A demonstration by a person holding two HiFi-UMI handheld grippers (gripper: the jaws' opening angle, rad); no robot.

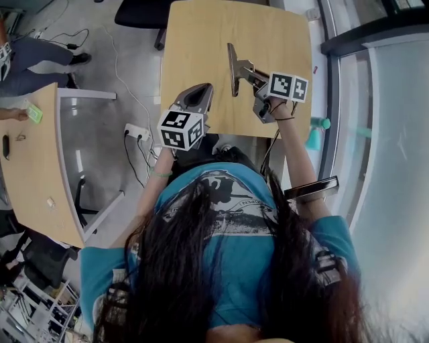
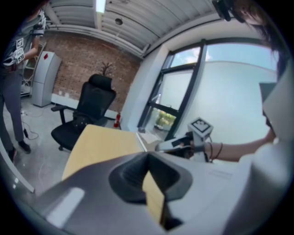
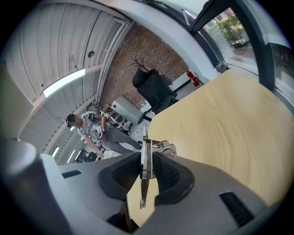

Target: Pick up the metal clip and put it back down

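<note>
The metal clip [image 1: 234, 68] is a long silver spring clip held over the middle of the wooden table [image 1: 201, 40]. My right gripper [image 1: 244, 72] is shut on it from the right, and its marker cube [image 1: 289, 86] trails behind. In the right gripper view the clip [image 3: 145, 158] stands on edge between the dark pads [image 3: 167, 176], with its wire handle poking out ahead. My left gripper [image 1: 200, 93] hovers near the table's front edge, left of the clip, shut with nothing in it. In the left gripper view the pads [image 2: 126, 176] meet at the tips, and the right gripper [image 2: 173, 144] shows ahead.
A black office chair [image 1: 137, 13] stands beyond the table's far left corner. A second wooden table [image 1: 33, 161] is at the left, with a power strip [image 1: 137, 130] and cables on the floor between. A glass wall [image 1: 389, 134] runs along the right. Another person [image 1: 27, 60] stands at the far left.
</note>
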